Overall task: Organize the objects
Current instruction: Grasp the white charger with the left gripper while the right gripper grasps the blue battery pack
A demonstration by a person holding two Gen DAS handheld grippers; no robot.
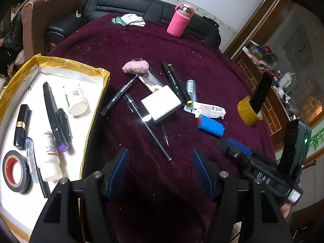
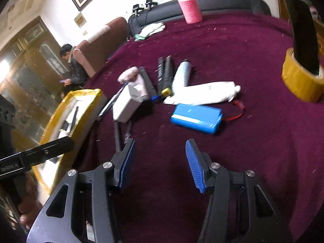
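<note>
A white tray with a yellow rim (image 1: 105,79) at the left holds a lipstick, pens, two white bottles and a black tape roll (image 1: 15,171). On the maroon cloth lie a white box (image 1: 161,102), pens, a pink fluffy piece (image 1: 135,66), a white tube (image 1: 210,109) and a blue battery pack (image 1: 210,125). My left gripper (image 1: 161,162) is open and empty above the cloth, near a black pen (image 1: 147,122). My right gripper (image 2: 160,158) is open and empty, just short of the blue battery pack (image 2: 196,118). The tray rim (image 2: 60,117) shows at its left.
A yellow tape roll (image 1: 249,111) holding a black phone stands at the right. A pink bottle (image 1: 180,20) and white gloves (image 1: 131,20) sit at the far edge before a black sofa. A person sits at far left.
</note>
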